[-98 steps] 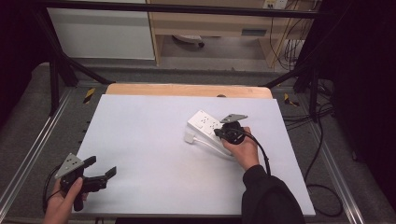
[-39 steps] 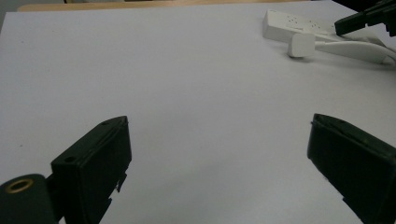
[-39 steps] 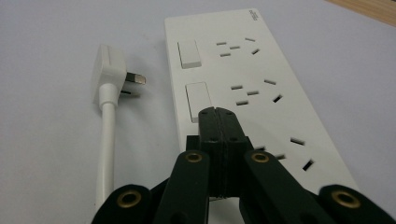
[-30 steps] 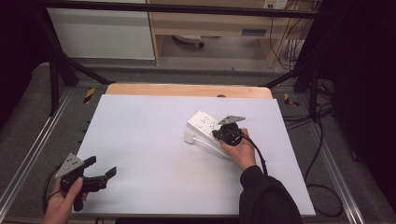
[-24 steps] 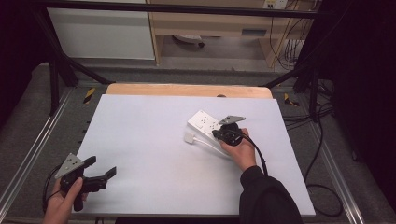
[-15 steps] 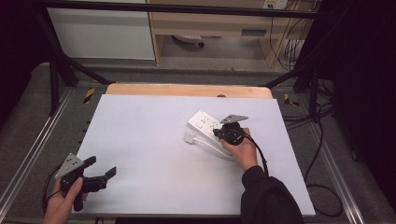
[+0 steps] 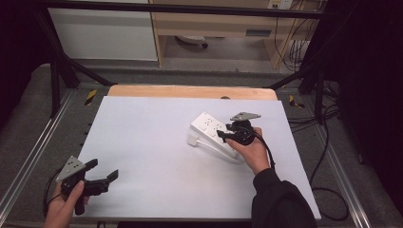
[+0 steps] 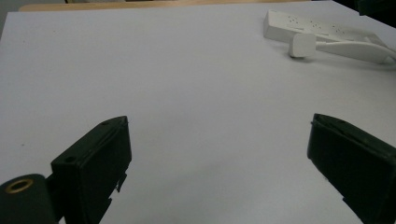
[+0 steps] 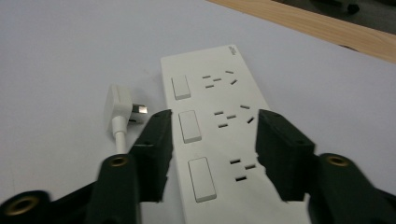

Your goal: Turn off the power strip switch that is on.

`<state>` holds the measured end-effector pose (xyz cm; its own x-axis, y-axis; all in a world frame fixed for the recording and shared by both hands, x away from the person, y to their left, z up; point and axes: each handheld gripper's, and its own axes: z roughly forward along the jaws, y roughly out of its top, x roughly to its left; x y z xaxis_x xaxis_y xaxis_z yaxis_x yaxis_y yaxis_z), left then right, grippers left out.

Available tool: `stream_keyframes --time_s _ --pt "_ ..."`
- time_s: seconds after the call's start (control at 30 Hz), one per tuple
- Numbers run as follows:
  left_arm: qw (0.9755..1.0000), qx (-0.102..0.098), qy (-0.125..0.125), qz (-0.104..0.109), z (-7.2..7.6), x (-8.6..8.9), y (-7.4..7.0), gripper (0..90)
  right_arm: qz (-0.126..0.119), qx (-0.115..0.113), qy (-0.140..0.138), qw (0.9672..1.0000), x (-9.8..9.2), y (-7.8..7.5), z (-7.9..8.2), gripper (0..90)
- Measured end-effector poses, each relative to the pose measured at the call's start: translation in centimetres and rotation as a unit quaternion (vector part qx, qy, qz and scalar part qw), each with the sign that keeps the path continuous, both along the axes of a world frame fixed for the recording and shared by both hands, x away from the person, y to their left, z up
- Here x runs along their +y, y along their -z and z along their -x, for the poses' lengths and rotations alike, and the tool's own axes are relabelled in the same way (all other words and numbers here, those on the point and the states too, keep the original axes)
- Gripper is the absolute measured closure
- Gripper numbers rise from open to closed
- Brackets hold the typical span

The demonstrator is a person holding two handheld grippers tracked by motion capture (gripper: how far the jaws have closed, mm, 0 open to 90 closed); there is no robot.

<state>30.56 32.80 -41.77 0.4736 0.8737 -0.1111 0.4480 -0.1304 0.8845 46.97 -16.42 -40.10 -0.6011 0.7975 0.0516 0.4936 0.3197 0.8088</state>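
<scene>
A white power strip (image 7: 209, 126) lies slantwise right of the table's centre, its switches and sockets facing up (image 9: 219, 116). Its white plug (image 9: 119, 105) rests on the table beside its left edge, with the cable (image 7: 218, 151) running along the strip. My right gripper (image 7: 223, 134) is over the strip's near part, open, with its jaws standing at the strip's two long sides (image 9: 212, 123). My left gripper (image 7: 103, 169) is held wide open at the near left corner, over bare white table (image 8: 219, 126). From there the strip (image 8: 303, 28) and plug (image 8: 301, 45) lie far off.
The white table top (image 7: 157, 156) ends in a wooden strip (image 7: 190, 91) at the back. Black frame posts (image 7: 57, 71) stand at both back corners. Dark cables (image 7: 328, 123) lie on the floor to the right. A white cabinet (image 7: 104, 33) stands beyond the table.
My right gripper has shifted slightly over the power strip and back. The left gripper and the strip have stayed in place.
</scene>
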Motion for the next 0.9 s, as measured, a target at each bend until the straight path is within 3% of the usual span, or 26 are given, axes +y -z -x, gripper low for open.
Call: stream_keyframes --time_s 0.13,0.47,0.7,0.9 --pt "1.0000 0.000 0.000 -0.001 0.0 0.0 0.0 6.1 -0.004 0.008 0.002 1.0000 -0.5 -0.5 -0.1 32.6" --pt "1.0000 0.000 -0.001 -0.001 0.0 0.0 0.0 6.1 -0.008 0.001 0.019 0.9998 -1.0 -1.0 -0.1 8.6" --pt "1.0000 0.000 -0.001 0.000 0.0 0.0 0.0 6.1 -0.014 -0.012 0.038 0.9991 -1.2 -1.6 -0.2 3.7" --pt "1.0000 0.001 -0.001 0.001 0.0 0.0 0.0 6.1 -0.022 -0.019 0.034 0.9990 -1.6 -2.4 0.0 2.7"
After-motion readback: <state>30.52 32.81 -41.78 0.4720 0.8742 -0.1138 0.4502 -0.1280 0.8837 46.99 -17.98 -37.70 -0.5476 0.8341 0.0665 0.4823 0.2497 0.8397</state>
